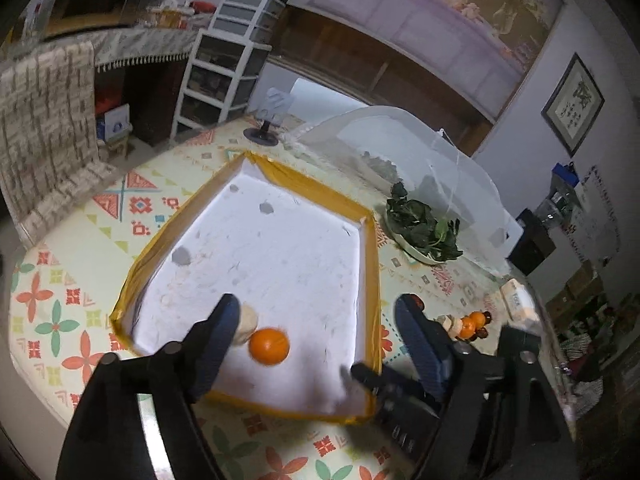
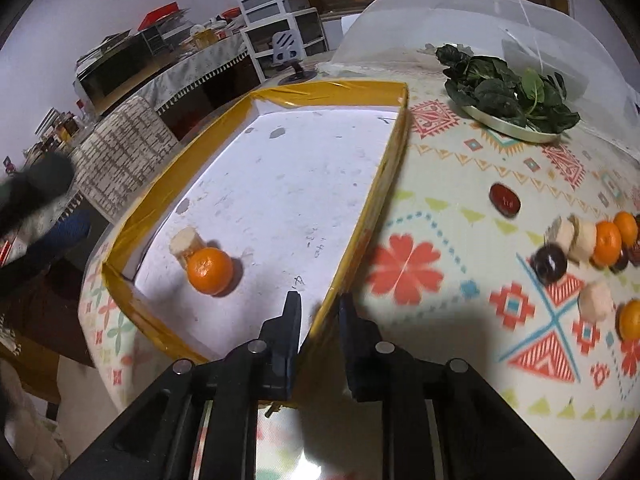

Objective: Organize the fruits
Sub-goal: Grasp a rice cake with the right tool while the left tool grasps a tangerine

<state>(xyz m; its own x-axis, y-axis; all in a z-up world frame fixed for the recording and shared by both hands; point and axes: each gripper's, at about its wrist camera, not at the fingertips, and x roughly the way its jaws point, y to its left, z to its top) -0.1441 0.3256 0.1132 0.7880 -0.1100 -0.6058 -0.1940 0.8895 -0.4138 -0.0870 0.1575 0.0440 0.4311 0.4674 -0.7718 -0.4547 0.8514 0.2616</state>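
Observation:
A white tray with a yellow taped rim [image 1: 370, 256] [image 2: 394, 152] lies on the patterned table. In it sit an orange [image 1: 269, 346] [image 2: 210, 271] and a pale banana piece [image 1: 246, 322] [image 2: 184, 244], touching, near the front left corner. My left gripper [image 1: 316, 320] is open and empty above the tray, the orange between its fingers. My right gripper [image 2: 318, 304] grips the tray's right rim, one finger [image 2: 292, 312] inside and one outside. Loose fruit lies on the table to the right: oranges [image 2: 608, 242], banana pieces [image 2: 582, 236], dark fruits [image 2: 551, 263], a red date [image 2: 505, 199].
A plate of green leaves [image 1: 424, 228] [image 2: 508, 96] stands behind the tray's right side, a white mesh food cover [image 1: 400, 148] [image 2: 480, 12] beyond it. A small stand [image 1: 262, 132] is at the far table edge. White drawers [image 1: 224, 64] stand off the table.

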